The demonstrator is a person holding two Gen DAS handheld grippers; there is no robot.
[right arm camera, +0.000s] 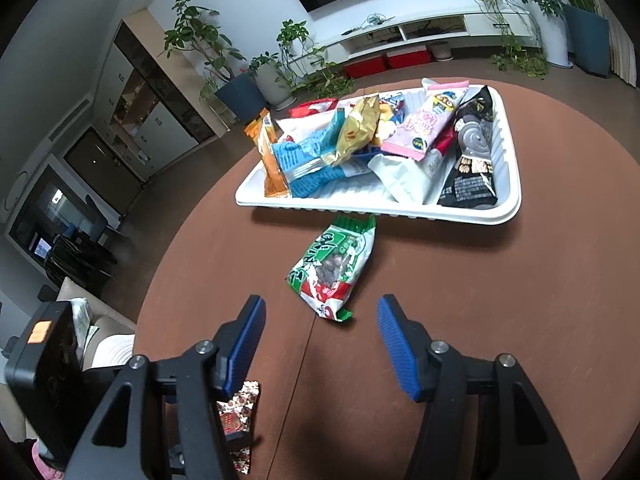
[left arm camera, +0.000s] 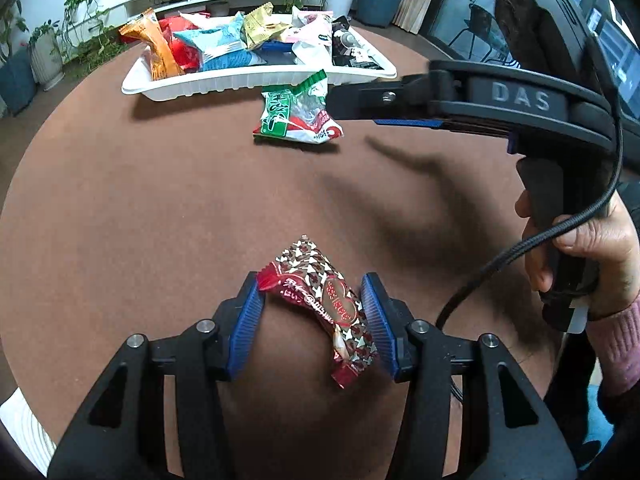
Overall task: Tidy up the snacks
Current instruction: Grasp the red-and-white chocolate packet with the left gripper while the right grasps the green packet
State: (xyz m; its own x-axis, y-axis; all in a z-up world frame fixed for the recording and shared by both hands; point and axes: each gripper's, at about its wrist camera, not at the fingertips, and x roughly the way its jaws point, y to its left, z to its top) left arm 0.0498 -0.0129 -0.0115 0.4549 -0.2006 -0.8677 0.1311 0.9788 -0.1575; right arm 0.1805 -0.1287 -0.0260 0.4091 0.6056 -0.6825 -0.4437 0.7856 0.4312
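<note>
The left tool [left arm camera: 312,312] is sitting clamped on a red snack packet [left arm camera: 324,304]; only the right wrist view is showing the right tool [right arm camera: 320,320] gaping apart, with a green packet [right arm camera: 334,268] lying ahead of it.

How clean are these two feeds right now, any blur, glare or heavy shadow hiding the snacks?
Left wrist view: sharp; the red patterned packet between the left gripper pads is crisp, dark shadow beneath and to its right, strong fisheye bend. Right wrist view: sharp too; green packet evenly lit, mild sheen on wrappers in the white tray, dark corners.
</note>
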